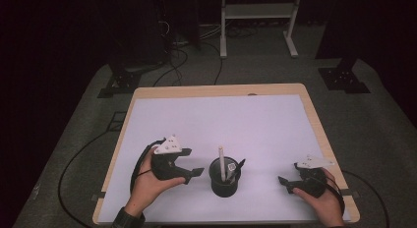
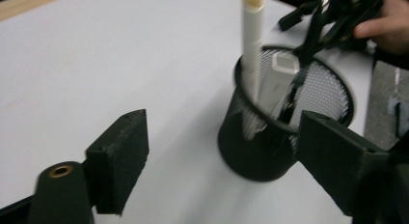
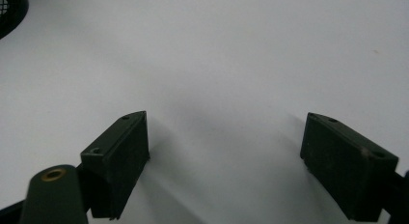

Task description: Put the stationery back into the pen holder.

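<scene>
Left jaws open beside the mesh cup, pens already standing in it

I have the left gripper (image 1: 195,173) just beside the black mesh cup (image 1: 224,185), on its left, jaws spread wide with nothing between them; the right gripper (image 1: 285,183) rests well to the cup's right, also wide and empty over the white mat (image 1: 206,125). Inside the cup a white marker (image 1: 222,161) stands tall and leans on the rim, with a dark pen (image 1: 238,170) slanted beside it. My worry is the cup itself: it looks light and top-heavy, and the left jaw tip sits close to its wall, so a careless sideways pull could tip it and spill the marker onto the mat.
</scene>
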The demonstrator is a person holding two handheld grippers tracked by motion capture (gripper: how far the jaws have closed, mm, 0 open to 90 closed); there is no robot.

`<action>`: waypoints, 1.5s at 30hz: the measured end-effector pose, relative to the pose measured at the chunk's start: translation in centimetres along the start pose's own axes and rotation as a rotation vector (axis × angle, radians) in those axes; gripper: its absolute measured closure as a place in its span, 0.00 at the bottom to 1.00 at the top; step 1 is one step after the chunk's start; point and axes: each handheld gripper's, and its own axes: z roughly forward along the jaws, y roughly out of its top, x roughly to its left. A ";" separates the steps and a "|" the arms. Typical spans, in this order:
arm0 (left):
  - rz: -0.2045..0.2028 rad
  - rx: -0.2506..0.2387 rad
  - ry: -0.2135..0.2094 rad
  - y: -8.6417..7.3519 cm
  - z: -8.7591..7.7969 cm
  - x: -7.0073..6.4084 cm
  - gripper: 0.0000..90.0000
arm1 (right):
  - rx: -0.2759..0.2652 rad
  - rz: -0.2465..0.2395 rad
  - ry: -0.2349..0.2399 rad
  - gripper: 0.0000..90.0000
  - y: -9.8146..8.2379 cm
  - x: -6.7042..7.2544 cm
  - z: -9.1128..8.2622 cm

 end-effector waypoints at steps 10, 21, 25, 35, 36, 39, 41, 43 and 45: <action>-0.040 0.025 0.074 -1.8 -1.0 1.7 0.12 | 0.000 0.000 0.000 0.18 0.0 0.0 0.0; -0.056 0.066 0.148 -4.0 -1.9 3.1 0.11 | 0.000 0.000 0.000 0.18 0.0 0.0 0.0; -0.067 0.084 0.168 -4.9 -2.2 3.5 0.11 | 0.000 0.000 0.000 0.18 0.0 0.0 0.0; -0.098 0.129 0.217 -7.5 -2.7 4.4 0.11 | 0.000 0.002 0.000 0.18 0.0 0.0 0.0; -0.103 0.135 0.223 -7.8 -2.7 4.5 0.11 | -0.001 0.002 0.000 0.18 0.0 0.0 0.0; -0.112 0.142 0.234 -8.5 -2.9 4.8 0.11 | -0.001 0.002 0.000 0.18 0.0 0.0 0.0; -0.120 0.147 0.242 -8.9 -3.0 4.9 0.11 | -0.001 0.002 0.000 0.18 0.0 0.0 0.0; -0.124 0.153 0.248 -9.3 -3.2 5.0 0.11 | -0.001 0.002 0.000 0.18 0.0 0.0 0.0; -0.126 0.162 0.256 -9.7 -3.3 5.1 0.11 | -0.001 0.002 0.000 0.18 0.0 0.0 0.0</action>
